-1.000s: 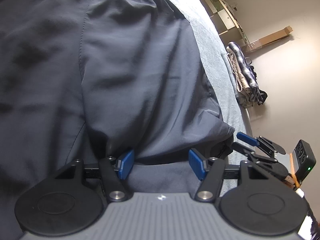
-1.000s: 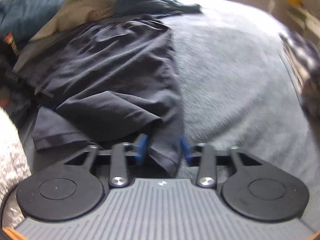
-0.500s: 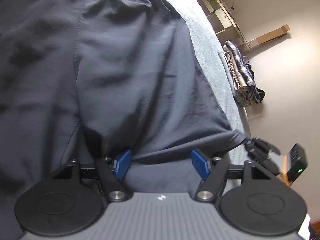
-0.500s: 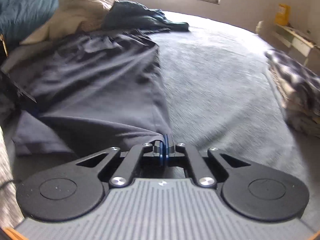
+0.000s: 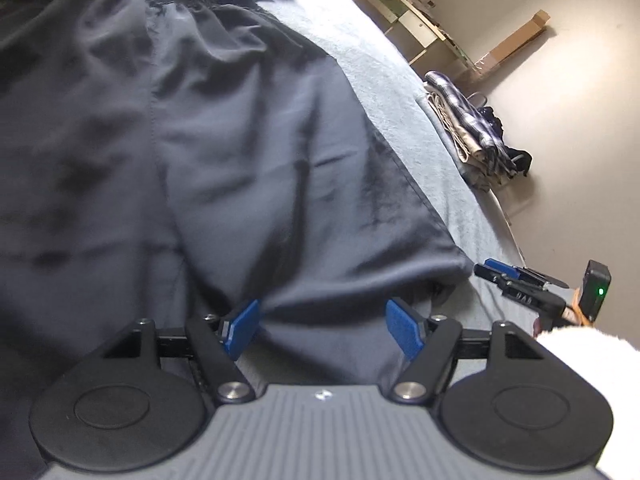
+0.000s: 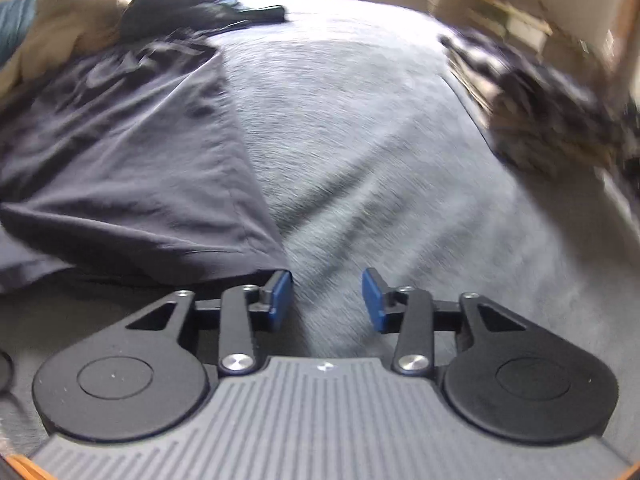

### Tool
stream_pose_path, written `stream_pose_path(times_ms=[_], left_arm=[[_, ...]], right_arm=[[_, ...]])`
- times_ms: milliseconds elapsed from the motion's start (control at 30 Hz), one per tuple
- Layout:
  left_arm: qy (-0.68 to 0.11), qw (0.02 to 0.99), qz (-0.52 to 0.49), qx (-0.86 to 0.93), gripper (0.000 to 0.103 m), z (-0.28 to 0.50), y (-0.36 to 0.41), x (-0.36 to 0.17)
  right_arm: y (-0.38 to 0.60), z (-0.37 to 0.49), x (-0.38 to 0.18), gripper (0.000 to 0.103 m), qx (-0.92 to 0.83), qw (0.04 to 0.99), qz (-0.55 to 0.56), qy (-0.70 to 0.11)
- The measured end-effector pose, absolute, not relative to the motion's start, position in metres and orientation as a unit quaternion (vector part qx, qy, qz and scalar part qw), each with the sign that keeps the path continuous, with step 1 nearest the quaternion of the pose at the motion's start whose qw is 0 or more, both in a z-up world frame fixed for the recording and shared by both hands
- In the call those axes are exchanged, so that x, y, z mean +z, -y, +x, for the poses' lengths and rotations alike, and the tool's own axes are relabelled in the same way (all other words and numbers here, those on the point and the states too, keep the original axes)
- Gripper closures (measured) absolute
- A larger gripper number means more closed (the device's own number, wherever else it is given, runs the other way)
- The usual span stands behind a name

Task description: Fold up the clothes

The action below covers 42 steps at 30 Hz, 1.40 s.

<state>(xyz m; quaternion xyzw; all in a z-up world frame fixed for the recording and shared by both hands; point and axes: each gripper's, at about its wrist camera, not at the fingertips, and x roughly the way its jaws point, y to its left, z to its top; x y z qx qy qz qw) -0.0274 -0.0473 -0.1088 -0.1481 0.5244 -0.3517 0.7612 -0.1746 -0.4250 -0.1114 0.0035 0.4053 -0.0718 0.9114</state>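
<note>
Smoothing-out or mid-fold, by the look of it: dark shorts (image 5: 240, 168) spread flat on the grey bedspread (image 5: 400, 92), one leg laid over the other along a long seam, hem edge nearest the cameras. Could fit a garment just laid out for folding, or one already doubled lengthwise and awaiting the crosswise fold; hard to settle from this alone.

Left gripper (image 5: 322, 330) splayed wide over the hem, blue pads either side of the cloth, pinching nothing. Right gripper (image 6: 326, 300) likewise parted, sitting on bare bedspread (image 6: 380, 140) just beside the corner of the shorts (image 6: 132, 168), gripping nothing; also seen from the left wrist view (image 5: 516, 280) just past that same corner. Right view blurred, so fine detail lost.

Whatever comes next calls for a pinch on both hem corners at once, both layers caught, lifted evenly so the slippery fabric doesn't slide apart.

Fabric thin, smooth, faintly sheeny, soft creases across it, gathered waistband at the far end. Heap of other clothes (image 6: 168, 4) beyond; folded checked stack (image 5: 472, 120) at the bed's edge.
</note>
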Motion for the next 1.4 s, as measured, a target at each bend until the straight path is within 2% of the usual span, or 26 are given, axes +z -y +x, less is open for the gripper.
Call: stream_pose_path(times_ms=[167, 333, 533, 633, 667, 700, 800, 867, 900, 933, 967, 1200, 1367, 1400], left_arm=[[-0.541, 0.734, -0.192, -0.363, 0.033, -0.031, 0.025, -0.112], [-0.596, 0.664, -0.204, -0.403, 0.035, -0.031, 0.046, -0.133], [-0.632, 0.629, -0.209, -0.402, 0.047, -0.031, 0.07, -0.152], [-0.652, 0.627, -0.196, -0.379, 0.069, -0.031, 0.077, -0.162], [-0.658, 0.628, -0.192, -0.368, 0.083, -0.031, 0.077, -0.165], [-0.662, 0.628, -0.193, -0.36, 0.092, -0.031, 0.077, -0.168], [-0.668, 0.626, -0.207, -0.344, 0.1, -0.031, 0.072, -0.175], [-0.663, 0.629, -0.205, -0.349, 0.1, -0.032, 0.071, -0.174], [-0.66, 0.631, -0.2, -0.355, 0.101, -0.033, 0.07, -0.172], [-0.656, 0.631, -0.193, -0.366, 0.101, -0.034, 0.07, -0.168], [-0.653, 0.631, -0.184, -0.377, 0.101, -0.035, 0.07, -0.165], [-0.663, 0.63, -0.112, -0.389, 0.101, -0.04, 0.075, -0.162], [-0.666, 0.629, -0.125, -0.381, 0.101, -0.037, 0.07, -0.165], [-0.668, 0.627, -0.131, -0.379, 0.1, -0.036, 0.068, -0.167]], right_arm=[[0.458, -0.195, -0.105, 0.062, -0.069, 0.91, 0.115, -0.392], [0.463, -0.183, -0.103, 0.062, -0.053, 0.91, 0.187, -0.365], [0.461, -0.15, -0.11, 0.058, -0.033, 0.894, 0.268, -0.358], [0.46, -0.135, -0.118, 0.058, -0.038, 0.882, 0.288, -0.372], [0.46, -0.13, -0.122, 0.058, -0.042, 0.877, 0.291, -0.381], [0.459, -0.125, -0.126, 0.058, -0.046, 0.871, 0.294, -0.39], [0.451, -0.114, -0.137, 0.06, -0.056, 0.859, 0.277, -0.428], [0.443, -0.111, -0.134, 0.072, -0.053, 0.865, 0.244, -0.435], [0.44, -0.11, -0.132, 0.093, -0.051, 0.866, 0.234, -0.44], [0.438, -0.108, -0.131, 0.1, -0.049, 0.866, 0.223, -0.444], [0.437, -0.109, -0.127, 0.102, -0.05, 0.871, 0.208, -0.441], [0.441, -0.116, -0.107, 0.103, -0.076, 0.891, 0.163, -0.416], [0.447, -0.121, -0.109, 0.099, -0.087, 0.89, 0.16, -0.419], [0.451, -0.124, -0.108, 0.099, -0.066, 0.89, 0.192, -0.409]])
